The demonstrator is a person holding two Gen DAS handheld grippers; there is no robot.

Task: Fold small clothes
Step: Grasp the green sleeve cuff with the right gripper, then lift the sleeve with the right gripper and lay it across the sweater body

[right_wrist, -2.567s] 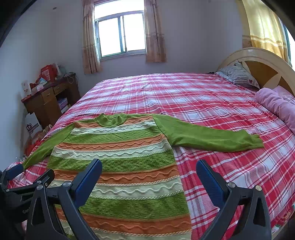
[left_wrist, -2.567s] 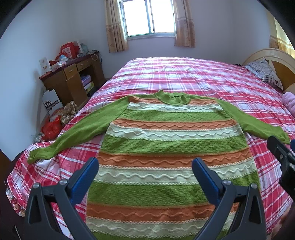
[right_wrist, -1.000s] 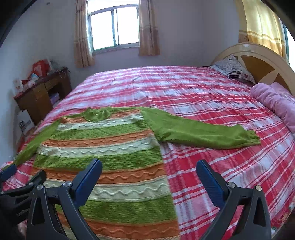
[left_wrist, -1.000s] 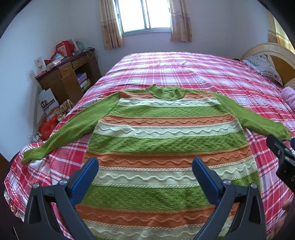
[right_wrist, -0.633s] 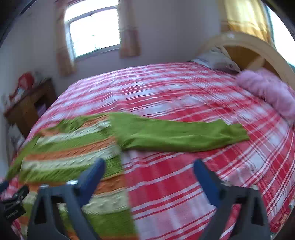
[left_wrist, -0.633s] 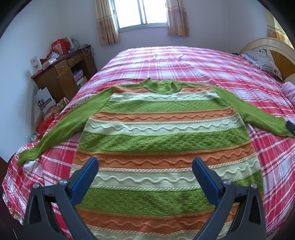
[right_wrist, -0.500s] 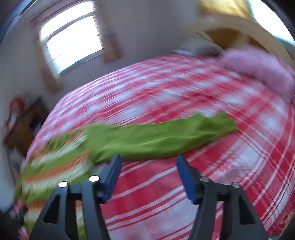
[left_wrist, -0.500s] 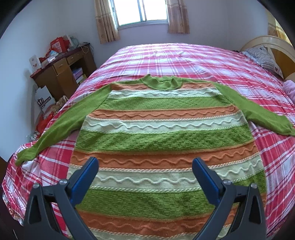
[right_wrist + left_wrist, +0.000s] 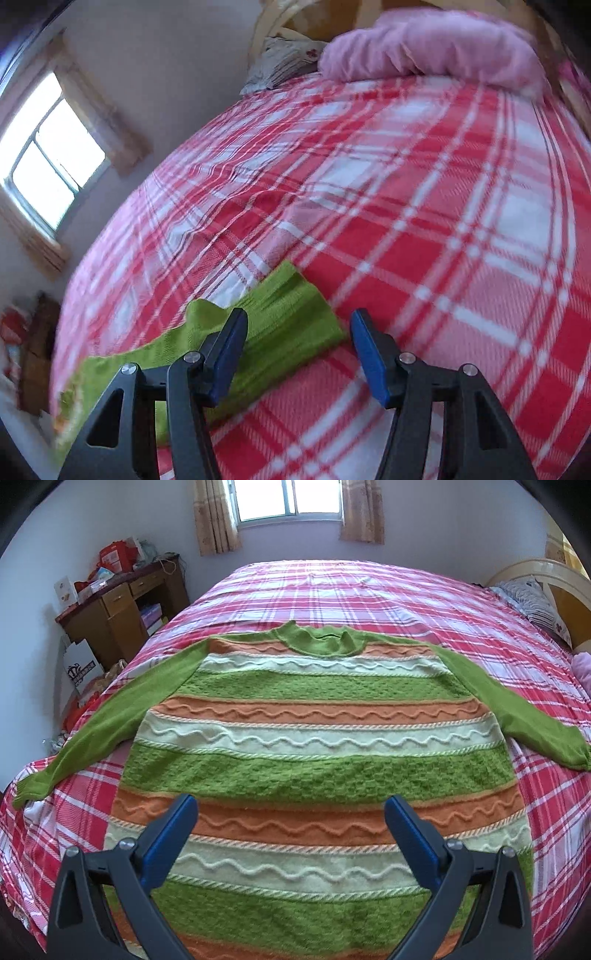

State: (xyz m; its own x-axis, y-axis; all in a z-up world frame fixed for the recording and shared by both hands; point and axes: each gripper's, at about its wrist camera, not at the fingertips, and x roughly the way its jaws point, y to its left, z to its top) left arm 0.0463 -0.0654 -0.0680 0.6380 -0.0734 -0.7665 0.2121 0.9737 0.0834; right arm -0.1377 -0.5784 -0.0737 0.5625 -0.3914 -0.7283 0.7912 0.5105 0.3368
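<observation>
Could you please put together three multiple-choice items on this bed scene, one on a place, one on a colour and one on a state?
1. Where does the striped sweater lie?
A. On the wooden desk
B. Spread flat on the plaid bedspread
C. Hung at the window

2. What colour are the sweater's sleeves?
A. Green
B. Pink
C. White

3. How does the right tool stand at the sleeve cuff?
A. Shut tight on the cuff
B. Jaws apart, with the cuff end between them and not pinched
C. Holding the pink blanket

Answers: 1 B, the left wrist view shows it laid out on the red plaid bedspread. 2 A, both sleeves are plain green. 3 B, the right wrist view shows a clear gap between the blue pads, which do not press on the cuff.
</observation>
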